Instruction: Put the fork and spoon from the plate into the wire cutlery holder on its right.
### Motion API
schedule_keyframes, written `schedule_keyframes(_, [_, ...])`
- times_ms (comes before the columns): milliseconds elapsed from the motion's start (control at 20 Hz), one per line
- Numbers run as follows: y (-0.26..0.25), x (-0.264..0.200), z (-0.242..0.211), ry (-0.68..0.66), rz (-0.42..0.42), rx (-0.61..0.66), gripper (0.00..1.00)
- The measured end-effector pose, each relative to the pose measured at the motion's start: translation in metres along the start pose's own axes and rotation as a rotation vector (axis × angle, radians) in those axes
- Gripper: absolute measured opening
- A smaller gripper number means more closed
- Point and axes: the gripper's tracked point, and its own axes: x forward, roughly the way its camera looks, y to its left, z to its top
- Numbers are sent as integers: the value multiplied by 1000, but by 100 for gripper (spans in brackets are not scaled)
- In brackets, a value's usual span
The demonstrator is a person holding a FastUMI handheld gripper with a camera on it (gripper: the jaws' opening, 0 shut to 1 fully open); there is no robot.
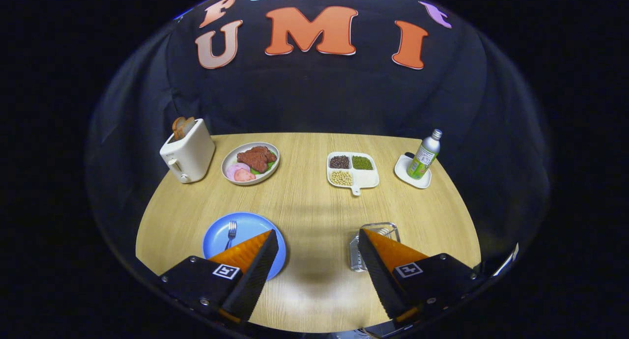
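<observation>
While hovering above the near edge of the wooden table [314,206], gripper [317,243] spread wide, jaws fully released, nothing pinched between the 2 orange-and-black fingers [245,268]. Just bare tabletop and a soft shadow in the gap.

Blue plate [245,228] sitting right under the left finger, so roughly the near right part of it is covered up. Fork [230,233] lying on the plate, tines pointing away, handle running back toward the finger and cut off by it. Can't make out the spoon, possibly tucked behind that finger, honestly can't tell.

Wire cutlery holder [376,228] off to the right of the plate, mostly blocked by the right finger. Only the far rim and the left side peeking out, looks shiny and see-through-ish, hard to read its shape or what's inside.

Further back, well apart from the fingers:
- white toaster [188,157] at the far left with 2 slices of toast [182,127] poking out the top
- round plate of meat [250,163] beside it, brownish steak plus pink slices and some green, pretty small so can't say more
- white divided tray [353,170] with 3 filled sections: dark beans, green ones, pale yellow ones, and 1 section looking empty
- green-labelled bottle [425,155] with a silver cap, standing upright on a small white coaster [412,172] at the far right
</observation>
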Motion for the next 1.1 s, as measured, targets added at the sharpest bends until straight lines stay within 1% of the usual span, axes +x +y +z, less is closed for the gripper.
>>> schedule_keyframes(150, [44, 5, -19, -37, 39, 39, 98])
schedule_keyframes(300, [84, 14, -34, -69, 84, 115, 99])
schedule_keyframes(550, [135, 29, -65, -93, 115, 99, 99])
schedule_keyframes(850, [170, 46, -98, -45, 142, 38, 98])
schedule_keyframes(950, [176, 52, -105, -25, 149, 29, 97])
schedule_keyframes(1050, [180, 57, -112, -14, 149, 9, 89])
schedule_keyframes(1100, [181, 60, -116, -8, 151, -2, 82])
